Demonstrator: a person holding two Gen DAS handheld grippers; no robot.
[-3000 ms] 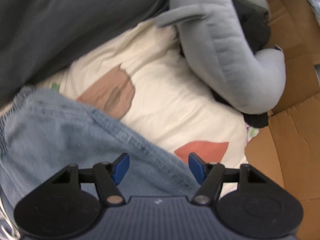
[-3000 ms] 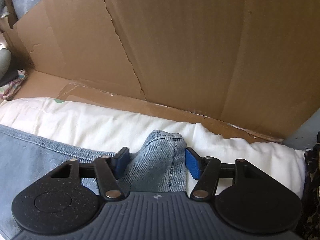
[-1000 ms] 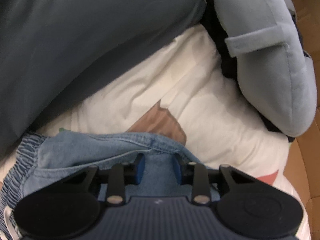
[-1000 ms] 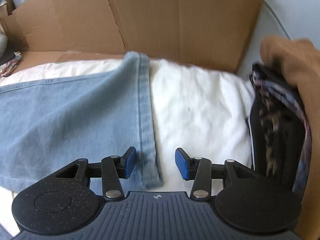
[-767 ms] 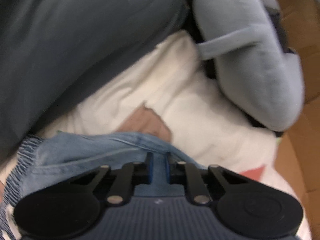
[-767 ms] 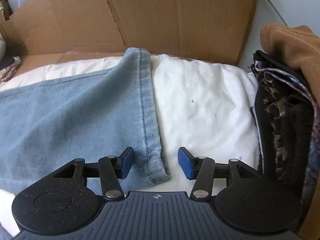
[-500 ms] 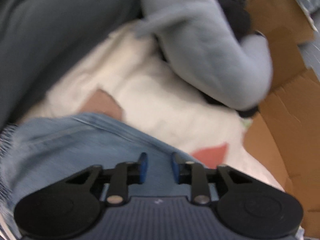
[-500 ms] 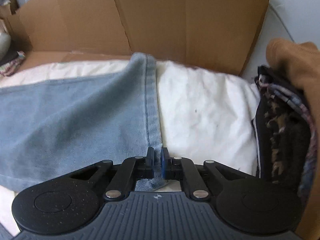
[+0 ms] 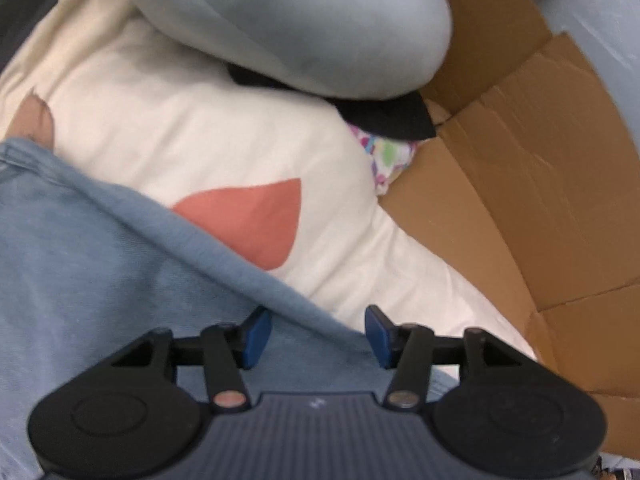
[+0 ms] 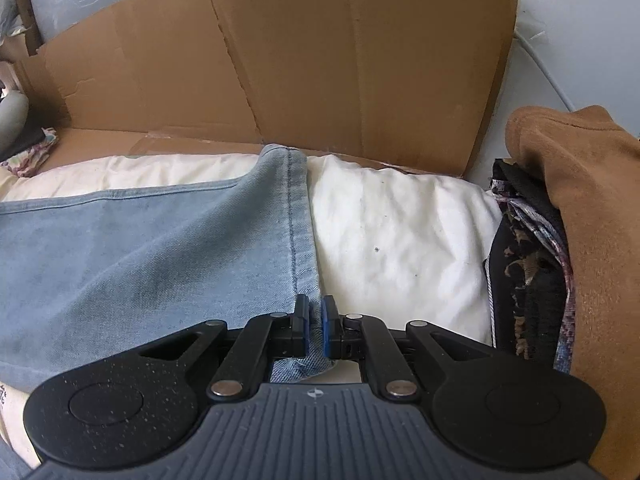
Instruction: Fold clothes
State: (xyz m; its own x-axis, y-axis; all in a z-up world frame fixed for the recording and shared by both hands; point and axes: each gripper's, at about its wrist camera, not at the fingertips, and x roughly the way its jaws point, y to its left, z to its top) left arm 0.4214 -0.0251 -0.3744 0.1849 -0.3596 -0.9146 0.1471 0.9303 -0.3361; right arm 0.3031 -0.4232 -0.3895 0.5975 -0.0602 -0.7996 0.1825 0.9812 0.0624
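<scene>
Right gripper clenched on hemmed corner of light blue denim trousers; leg spread ahead and left over cream bedding. Left gripper released, blue pads wide apart, hovering over same denim edge. Brown cardboard wall beyond. Grey plush toy ahead of left gripper.

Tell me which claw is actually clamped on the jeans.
The right claw: shut on the hem corner of the jeans. The left claw stands open above the denim.
</scene>
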